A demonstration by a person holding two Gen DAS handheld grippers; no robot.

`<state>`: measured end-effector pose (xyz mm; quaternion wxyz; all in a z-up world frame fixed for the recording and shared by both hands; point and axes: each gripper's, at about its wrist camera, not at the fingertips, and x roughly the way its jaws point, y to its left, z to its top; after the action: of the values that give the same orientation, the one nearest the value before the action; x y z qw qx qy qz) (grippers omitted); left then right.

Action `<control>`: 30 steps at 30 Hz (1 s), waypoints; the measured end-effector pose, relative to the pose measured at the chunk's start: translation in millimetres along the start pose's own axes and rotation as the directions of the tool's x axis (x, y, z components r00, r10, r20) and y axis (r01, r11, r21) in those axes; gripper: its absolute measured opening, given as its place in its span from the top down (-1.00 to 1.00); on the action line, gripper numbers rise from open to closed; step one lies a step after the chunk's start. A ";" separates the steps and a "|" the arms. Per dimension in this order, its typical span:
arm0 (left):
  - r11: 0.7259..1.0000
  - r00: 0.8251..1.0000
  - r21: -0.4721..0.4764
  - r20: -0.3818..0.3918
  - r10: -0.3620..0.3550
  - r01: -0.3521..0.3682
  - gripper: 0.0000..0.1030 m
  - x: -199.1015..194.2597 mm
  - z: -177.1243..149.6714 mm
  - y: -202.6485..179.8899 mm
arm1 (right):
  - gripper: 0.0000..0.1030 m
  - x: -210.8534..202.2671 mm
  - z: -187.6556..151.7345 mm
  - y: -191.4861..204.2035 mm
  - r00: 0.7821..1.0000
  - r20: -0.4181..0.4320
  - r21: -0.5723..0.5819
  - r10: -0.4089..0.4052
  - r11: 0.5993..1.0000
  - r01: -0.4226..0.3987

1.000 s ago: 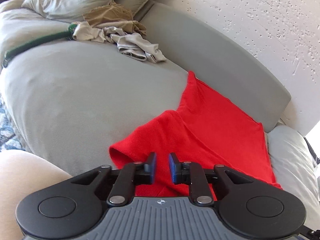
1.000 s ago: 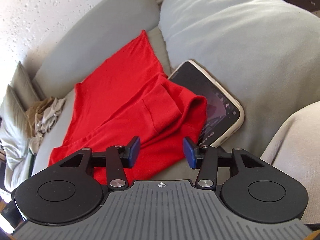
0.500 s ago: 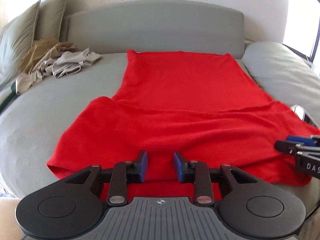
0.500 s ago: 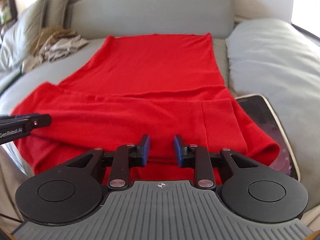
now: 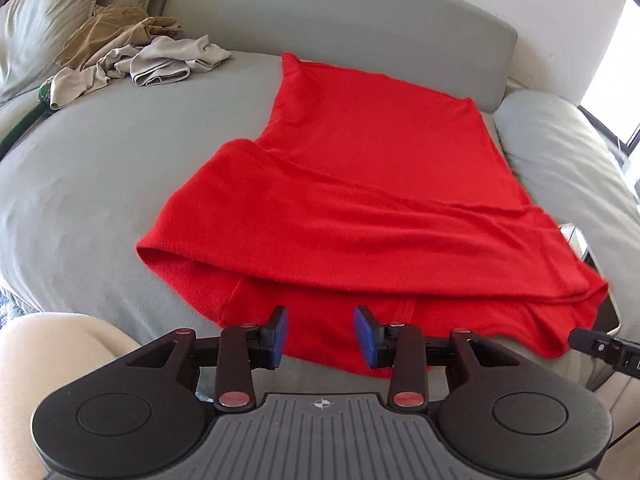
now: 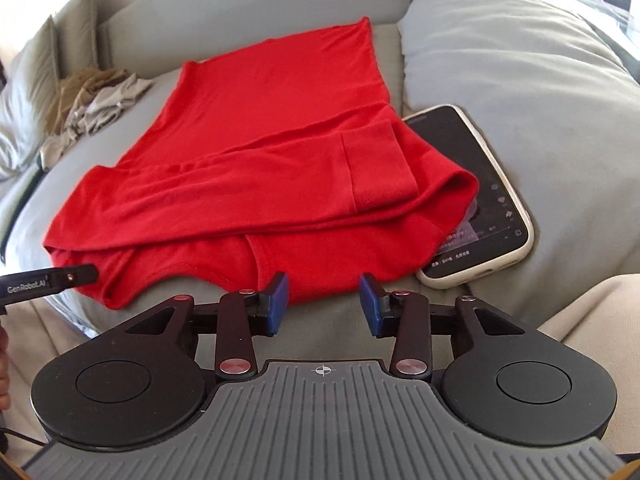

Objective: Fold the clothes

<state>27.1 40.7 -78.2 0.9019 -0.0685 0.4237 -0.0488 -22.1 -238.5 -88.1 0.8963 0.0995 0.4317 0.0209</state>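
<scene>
A red garment (image 5: 360, 184) lies flat on the grey couch seat (image 5: 88, 168), its sleeves folded across the near part. It also shows in the right wrist view (image 6: 260, 152). My left gripper (image 5: 321, 337) is open and empty, just above the garment's near hem. My right gripper (image 6: 323, 304) is open and empty, just short of the near hem. The tip of the right gripper (image 5: 600, 348) shows in the left wrist view, and the tip of the left gripper (image 6: 60, 278) shows at the left of the right wrist view.
A phone (image 6: 480, 196) lies on the seat, partly under the garment's right edge. A pile of beige and grey clothes (image 5: 136, 56) sits at the back left beside cushions (image 5: 44, 12). A large grey cushion (image 6: 520, 60) is on the right.
Both grippers have opened wider and drawn back towards the near hem. The sleeves now lie folded across the garment, released.
</scene>
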 end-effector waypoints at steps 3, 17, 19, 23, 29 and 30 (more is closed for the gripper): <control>0.998 0.998 0.061 0.052 -0.027 0.024 0.22 0.6 10.7 -19.7 | 0.22 -6.5 7.6 6.2 0.998 0.056 -0.030 0.018 0.999 -0.017; 0.986 0.998 0.167 0.056 0.008 -0.017 0.20 41.0 25.9 -61.9 | 0.31 37.1 39.5 57.5 0.996 0.049 -0.175 0.068 0.983 -0.058; 0.988 0.999 0.156 0.050 0.004 -0.012 0.20 47.5 29.2 -60.7 | 0.31 42.9 42.3 56.7 0.997 0.037 -0.170 0.066 0.984 -0.059; 0.982 0.999 0.189 0.029 0.014 -0.020 0.20 60.8 25.8 -66.3 | 0.31 51.3 49.0 59.0 0.998 0.033 -0.173 0.053 0.984 -0.047; 0.973 1.000 0.232 0.003 0.008 -0.008 0.20 51.8 4.9 -64.4 | 0.31 54.6 54.9 58.7 0.999 0.027 -0.161 0.046 0.986 -0.041; 0.972 1.000 0.237 0.002 -0.001 0.000 0.20 47.3 1.1 -62.0 | 0.31 52.8 55.6 58.4 0.998 0.033 -0.160 0.046 0.986 -0.040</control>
<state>56.2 -27.3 -103.1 0.9041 0.0393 0.4138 -0.0992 57.0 -183.7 -83.4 0.9084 0.0373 0.4101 0.0727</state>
